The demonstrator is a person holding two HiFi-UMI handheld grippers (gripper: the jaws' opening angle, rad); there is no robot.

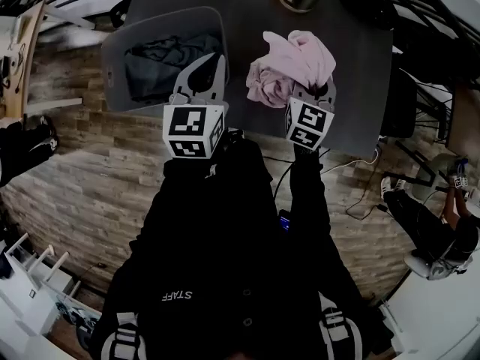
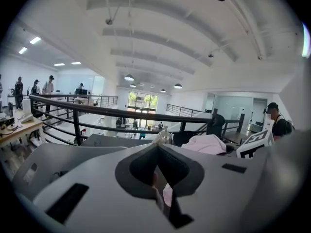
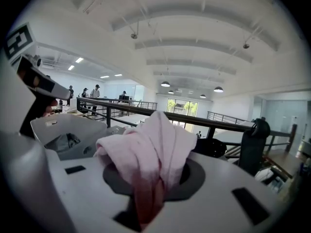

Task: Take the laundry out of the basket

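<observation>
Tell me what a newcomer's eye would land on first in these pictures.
A crumpled pale pink cloth stands out most, bunched over the dark grey table with the right gripper clamped on it. Just to its left in the head view sits a grey plastic laundry basket with dark clothes inside.

- pink garment [image 1: 294,64]: plain pale pink, shading to a deeper rose in its folds.
- laundry basket [image 1: 112,55]: light grey plastic.
- laundry in the basket [image 1: 161,62]: dark grey-blue.
- table [image 1: 247,6]: charcoal grey.
- left gripper [image 2: 158,147]: pale grey shell with black pads, and its cube carries black-and-white square markers.
- right gripper [image 3: 153,174]: the same pale grey, black and marker pattern.
- floor [image 1: 97,178]: brown wood planks in staggered rows.
- jacket [image 1: 217,261]: black with white lettering.
</observation>
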